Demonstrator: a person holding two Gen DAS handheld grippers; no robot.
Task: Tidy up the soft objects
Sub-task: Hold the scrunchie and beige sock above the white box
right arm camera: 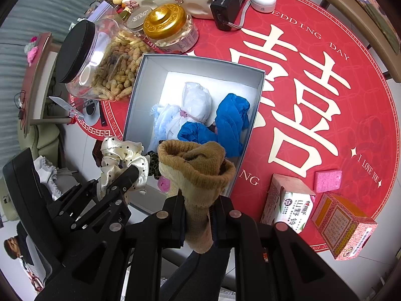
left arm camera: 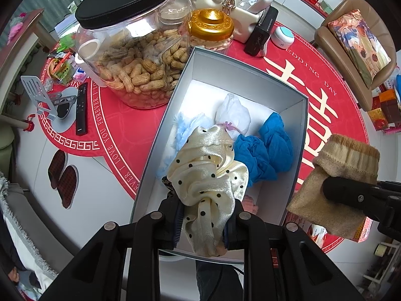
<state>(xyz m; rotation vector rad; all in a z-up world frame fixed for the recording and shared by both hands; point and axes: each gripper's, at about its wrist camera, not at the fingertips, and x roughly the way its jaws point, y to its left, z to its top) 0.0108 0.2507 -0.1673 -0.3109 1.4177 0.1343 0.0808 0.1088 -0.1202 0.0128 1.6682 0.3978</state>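
My left gripper (left arm camera: 204, 222) is shut on a cream polka-dot scrunchie (left arm camera: 208, 173) and holds it above the near end of a grey open box (left arm camera: 298, 135). My right gripper (right arm camera: 198, 215) is shut on a tan sock (right arm camera: 198, 175) near the box's (right arm camera: 140, 87) near right corner. The sock also shows at the right in the left wrist view (left arm camera: 335, 183). The scrunchie shows at the left in the right wrist view (right arm camera: 120, 158). In the box lie blue cloths (right arm camera: 225, 123), a white tied bundle (right arm camera: 195, 102) and a pale blue fluffy piece (right arm camera: 163, 120).
A big peanut jar (left arm camera: 135, 57) and a gold-lidded jar (left arm camera: 211, 27) stand beyond the box on the red round mat (right arm camera: 325, 100). Two cartons (right arm camera: 290, 200) (right arm camera: 343, 223) and a pink sponge (right arm camera: 327, 180) lie right of the box. A remote (left arm camera: 81, 107) lies left.
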